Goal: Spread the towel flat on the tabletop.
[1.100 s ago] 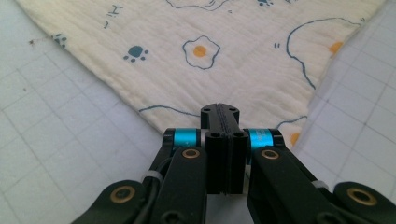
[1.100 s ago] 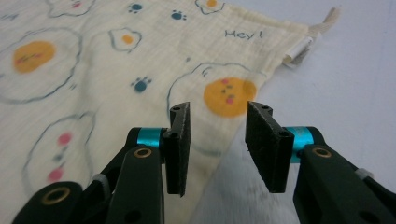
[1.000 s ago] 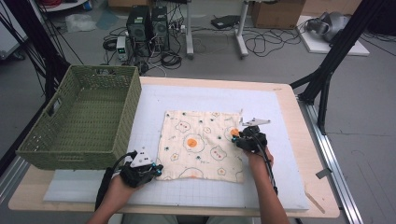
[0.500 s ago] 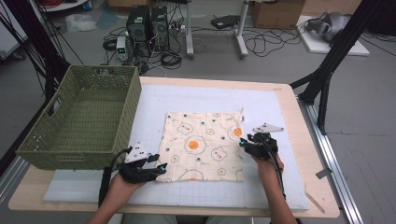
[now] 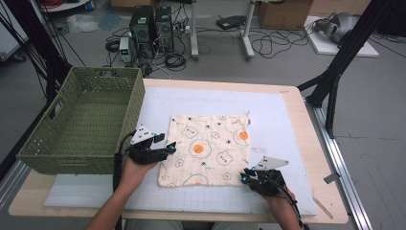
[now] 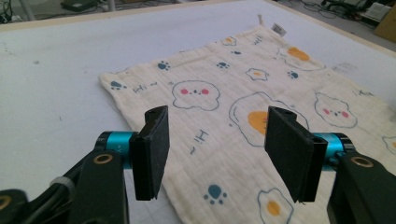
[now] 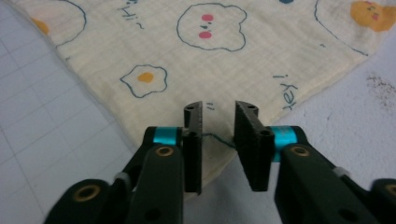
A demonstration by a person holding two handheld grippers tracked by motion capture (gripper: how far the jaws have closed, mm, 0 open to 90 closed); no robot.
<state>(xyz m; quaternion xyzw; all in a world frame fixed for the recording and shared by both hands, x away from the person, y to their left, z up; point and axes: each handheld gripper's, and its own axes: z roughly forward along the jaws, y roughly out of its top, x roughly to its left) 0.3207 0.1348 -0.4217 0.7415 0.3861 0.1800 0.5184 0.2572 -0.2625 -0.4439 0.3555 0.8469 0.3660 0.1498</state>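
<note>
Right hand-held gripper is sitting at the cloth's near right corner, its jaws having just been closing; they are standing narrowly apart with the corner's edge lying between them, the pads not yet pressing on it. Left hand-held gripper is hovering at the cloth's left edge, jaws wide apart after just opening, gripping nothing, the fabric spreading out ahead of it. The cloth is lying flat on the table, nearly square, just right of the green basket. From the right hand the cloth is stretching away and toward the left, so that corner is the nearest hold. The left hand is beside the edge's middle, with the near left corner lying back toward the person. A fold probably depends on the right jaws taking this corner first.
</note>
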